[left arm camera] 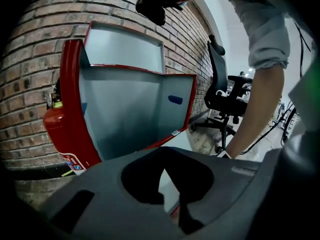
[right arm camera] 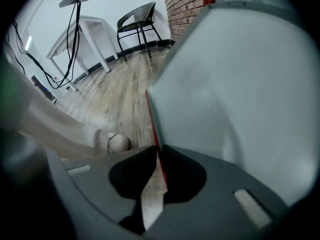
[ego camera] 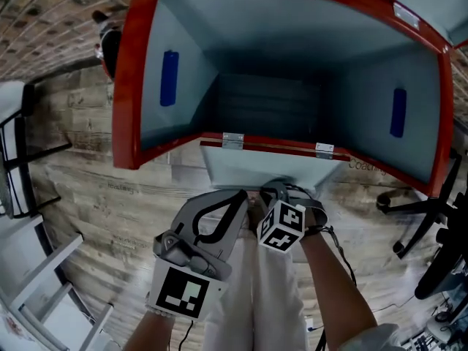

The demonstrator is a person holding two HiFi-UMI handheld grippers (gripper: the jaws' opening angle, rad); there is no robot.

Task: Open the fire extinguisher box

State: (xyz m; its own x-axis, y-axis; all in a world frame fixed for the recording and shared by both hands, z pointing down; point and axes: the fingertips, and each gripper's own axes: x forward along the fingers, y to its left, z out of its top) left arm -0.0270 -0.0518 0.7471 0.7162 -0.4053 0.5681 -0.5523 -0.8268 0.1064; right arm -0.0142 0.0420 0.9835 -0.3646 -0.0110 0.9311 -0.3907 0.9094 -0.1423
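Observation:
The fire extinguisher box (ego camera: 131, 86) hangs on the brick wall, red-framed, pale grey inside and standing open. Its door (ego camera: 241, 170) hangs down from two hinges (ego camera: 232, 140) along the bottom edge. My right gripper (ego camera: 274, 192) is shut on the door's free red-trimmed edge; in the right gripper view the door (right arm camera: 240, 84) fills the right side and its edge runs between the jaws of the right gripper (right arm camera: 157, 149). My left gripper (ego camera: 243, 196) sits just left of it, below the door, with its tips together and nothing held. In the left gripper view the left gripper (left arm camera: 167, 154) points at the box (left arm camera: 130, 109).
A red fire extinguisher (left arm camera: 55, 129) stands on the wall left of the box. An office chair (ego camera: 431, 218) is on the wooden floor at the right, a white frame (ego camera: 14, 152) at the left. A black chair (right arm camera: 137, 16) and a white table (right arm camera: 85, 29) stand farther off.

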